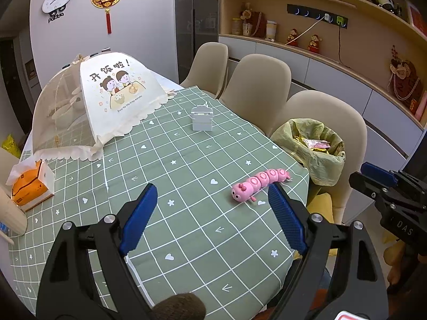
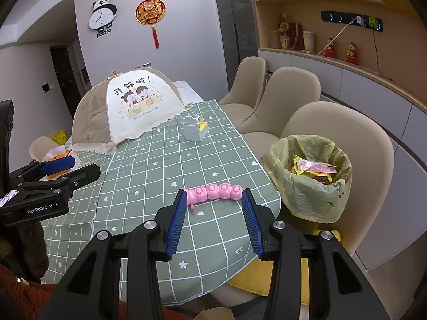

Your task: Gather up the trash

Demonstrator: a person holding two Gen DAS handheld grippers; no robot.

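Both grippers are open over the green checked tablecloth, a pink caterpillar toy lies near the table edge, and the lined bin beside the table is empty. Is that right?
Not quite: the bin is not empty. The right wrist view shows wrappers inside its yellow liner. The rest holds: the left gripper and right gripper are open over the tablecloth, and the caterpillar toy lies near the table edge.

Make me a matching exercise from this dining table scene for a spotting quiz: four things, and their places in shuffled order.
Things:
1. pink caterpillar toy
2. bin with the yellow bag
3. mesh food cover
4. tissue box

Places:
A. far end of the table
B. on a chair seat
C. table's left edge
D. near the table's right edge

Pairs: 1-D, 2-B, 3-A, 4-C
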